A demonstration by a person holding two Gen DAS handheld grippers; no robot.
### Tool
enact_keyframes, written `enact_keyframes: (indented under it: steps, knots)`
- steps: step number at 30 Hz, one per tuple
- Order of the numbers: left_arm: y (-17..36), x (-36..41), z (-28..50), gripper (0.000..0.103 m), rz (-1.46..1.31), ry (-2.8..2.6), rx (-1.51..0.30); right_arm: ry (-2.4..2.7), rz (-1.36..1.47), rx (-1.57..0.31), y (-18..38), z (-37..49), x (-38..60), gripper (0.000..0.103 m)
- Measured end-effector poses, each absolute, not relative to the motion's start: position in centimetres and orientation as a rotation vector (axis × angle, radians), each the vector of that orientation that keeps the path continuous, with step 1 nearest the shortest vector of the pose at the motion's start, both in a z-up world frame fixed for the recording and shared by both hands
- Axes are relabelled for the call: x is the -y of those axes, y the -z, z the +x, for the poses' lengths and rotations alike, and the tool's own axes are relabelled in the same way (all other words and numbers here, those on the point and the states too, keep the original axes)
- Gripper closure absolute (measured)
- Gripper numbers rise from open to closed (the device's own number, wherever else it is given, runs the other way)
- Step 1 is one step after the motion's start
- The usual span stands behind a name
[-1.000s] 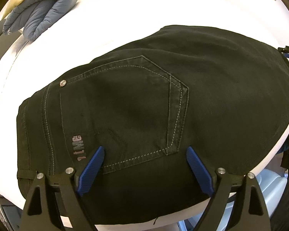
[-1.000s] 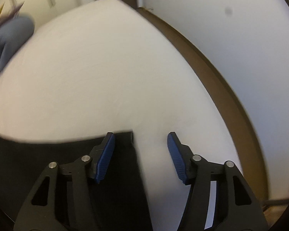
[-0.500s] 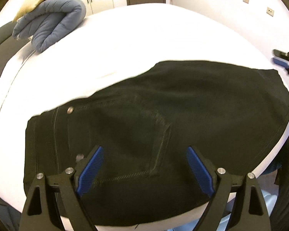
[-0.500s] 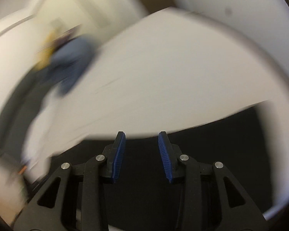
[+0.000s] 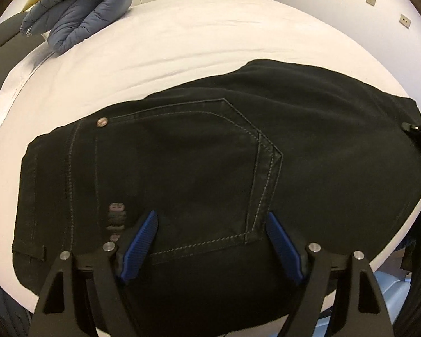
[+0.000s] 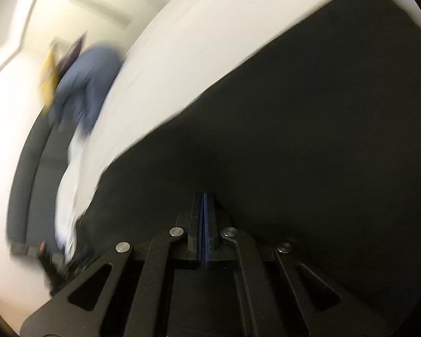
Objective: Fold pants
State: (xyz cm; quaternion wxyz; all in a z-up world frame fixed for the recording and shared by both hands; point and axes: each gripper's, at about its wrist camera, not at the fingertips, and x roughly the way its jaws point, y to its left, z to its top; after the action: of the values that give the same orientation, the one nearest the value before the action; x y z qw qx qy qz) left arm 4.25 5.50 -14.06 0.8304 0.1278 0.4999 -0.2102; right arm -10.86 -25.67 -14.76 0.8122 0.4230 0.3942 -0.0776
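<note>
In the left wrist view, the black pants (image 5: 210, 163) lie flat on a bed with a white sheet (image 5: 182, 42). They are folded, and the back pocket (image 5: 182, 165) with its grey stitching faces up. A small metal rivet (image 5: 102, 122) sits at the upper left corner of the pocket, and a faded print (image 5: 115, 219) is on the cloth near its lower left corner. The left hand-held gripper (image 5: 210, 241) is over the near part of the pants. Its two blue pads (image 5: 139, 248) stand wide apart, one on each side of the lower edge of the pocket, and the jaws are closing a little; the pads do not pinch the cloth. A rolled grey-blue quilted jacket (image 5: 78, 11) lies at the far left edge of the bed, well apart from the pants. At the right edge of the view, a black part of the other tool (image 5: 419, 134) shows at the far end of the pants.

The right wrist view is blurred. The right hand-held gripper (image 6: 204, 196) has its blue pads pressed together, and I see no cloth between them. Black fabric of the pants (image 6: 308, 140) fills the view ahead of and around the pads. Beyond it is the white sheet (image 6: 196, 56), and the grey-blue jacket (image 6: 84, 84) shows as a blurred shape at the left.
</note>
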Motion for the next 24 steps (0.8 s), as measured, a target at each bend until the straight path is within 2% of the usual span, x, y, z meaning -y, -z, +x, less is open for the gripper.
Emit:
enact_keyframes:
  steps: [4,5,6,10,14,17,18,22,24]
  knots:
    - [12.3,-6.2,3.7,0.027,0.275,0.367,-1.011,0.47,0.965,-0.733,12.4,-17.7,33.9,0.103]
    - [11.4,-5.9,3.3,0.027,0.245,0.385,-0.986,0.471,0.953,-0.72,11.2,-18.3,33.8,0.103]
    - [10.8,-5.4,3.1,0.027,0.223,0.401,-0.972,0.437,0.954,-0.712,10.6,-18.3,33.2,0.097]
    - [8.8,0.5,2.1,0.027,0.139,0.578,-0.925,-0.011,1.04,-0.653,9.2,-15.0,24.1,0.097]
    - [10.7,7.0,1.8,0.027,0.057,0.734,-0.984,-0.232,1.07,-0.805,13.8,-10.6,14.7,0.097]
    - [13.6,8.9,1.5,0.039,0.079,0.718,-1.089,-0.142,1.063,-0.956,18.5,-10.5,14.3,0.099]
    - [14.1,8.3,1.1,0.039,0.077,0.715,-1.071,-0.112,1.117,-0.926,20.0,-11.3,14.9,0.103]
    - [14.5,6.0,0.1,0.043,0.073,0.731,-1.053,0.056,1.239,-0.772,21.0,-16.7,22.0,0.103]
    - [14.5,4.6,-0.3,0.049,0.062,0.725,-1.055,0.188,1.271,-0.683,20.3,-19.9,26.7,0.103]
